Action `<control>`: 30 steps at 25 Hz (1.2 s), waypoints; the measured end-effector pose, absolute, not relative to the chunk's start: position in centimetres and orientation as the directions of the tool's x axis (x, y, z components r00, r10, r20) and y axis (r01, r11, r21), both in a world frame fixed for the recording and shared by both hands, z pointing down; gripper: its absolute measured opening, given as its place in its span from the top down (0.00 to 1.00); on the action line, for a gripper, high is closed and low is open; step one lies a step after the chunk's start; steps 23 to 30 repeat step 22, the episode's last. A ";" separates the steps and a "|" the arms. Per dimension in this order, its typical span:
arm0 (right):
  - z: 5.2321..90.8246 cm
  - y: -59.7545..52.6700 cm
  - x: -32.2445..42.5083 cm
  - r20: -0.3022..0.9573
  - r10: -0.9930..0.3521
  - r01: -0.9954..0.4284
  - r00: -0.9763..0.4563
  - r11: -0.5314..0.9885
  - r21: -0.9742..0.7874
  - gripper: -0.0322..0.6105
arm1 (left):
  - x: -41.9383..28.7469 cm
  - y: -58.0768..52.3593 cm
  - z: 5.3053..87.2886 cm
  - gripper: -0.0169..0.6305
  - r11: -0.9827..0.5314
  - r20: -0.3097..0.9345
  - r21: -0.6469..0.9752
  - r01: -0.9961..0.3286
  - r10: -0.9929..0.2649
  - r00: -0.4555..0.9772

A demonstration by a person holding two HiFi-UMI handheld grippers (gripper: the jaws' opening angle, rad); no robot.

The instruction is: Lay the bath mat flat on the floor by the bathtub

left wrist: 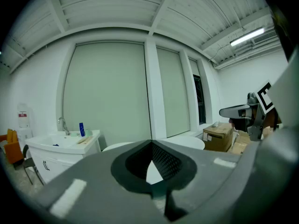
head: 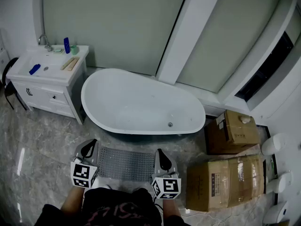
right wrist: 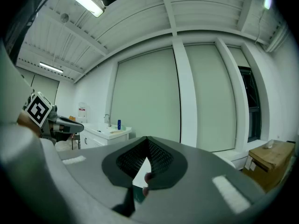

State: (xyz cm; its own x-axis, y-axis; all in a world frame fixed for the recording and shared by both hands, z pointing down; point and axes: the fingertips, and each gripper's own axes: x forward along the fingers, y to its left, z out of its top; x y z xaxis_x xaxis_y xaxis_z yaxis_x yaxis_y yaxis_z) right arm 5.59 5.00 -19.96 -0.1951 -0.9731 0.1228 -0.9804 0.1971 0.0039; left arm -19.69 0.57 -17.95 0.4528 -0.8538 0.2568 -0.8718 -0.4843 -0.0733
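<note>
**Mat Up Between Two Grippers, Not Down Yet**

Dark shirt (head: 122, 211) right at the bottom, then white shoes (head: 101, 183) just past it. Next, left gripper (head: 89, 147) and right gripper (head: 160, 155), both with fingers squeezed together, each seeming to pinch one end of the gray bath mat (head: 124, 164). Stretched out between them, right in front of the white bathtub (head: 141, 102), over the shiny floor (head: 42, 140). Hard to tell if touching the floor at all.

Plenty to go wrong from here. Letting go of one end first: a bent, crooked mat. Pinching only a thin edge: a slip and a crumpled heap. Swinging too far right: a landing near the cardboard boxes (head: 221, 185). Best to lower both ends evenly.
</note>
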 end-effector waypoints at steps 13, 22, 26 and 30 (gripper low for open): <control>-19.3 5.8 3.7 0.125 -0.977 -0.985 -0.172 0.168 -0.039 0.91 | -21.0 1.6 -18.1 0.97 -0.514 0.233 -0.100 -0.852 -0.844 0.482; -18.8 6.5 2.8 0.136 -0.975 -0.985 -0.174 0.171 -0.032 0.91 | -21.5 2.5 -18.3 0.97 -0.527 0.212 -0.123 -0.841 -0.842 0.497; -18.8 6.5 2.8 0.136 -0.975 -0.985 -0.174 0.171 -0.032 0.91 | -21.5 2.5 -18.3 0.97 -0.527 0.212 -0.123 -0.841 -0.842 0.497; -18.8 6.5 2.8 0.136 -0.975 -0.985 -0.174 0.171 -0.032 0.91 | -21.5 2.5 -18.3 0.97 -0.527 0.212 -0.123 -0.841 -0.842 0.497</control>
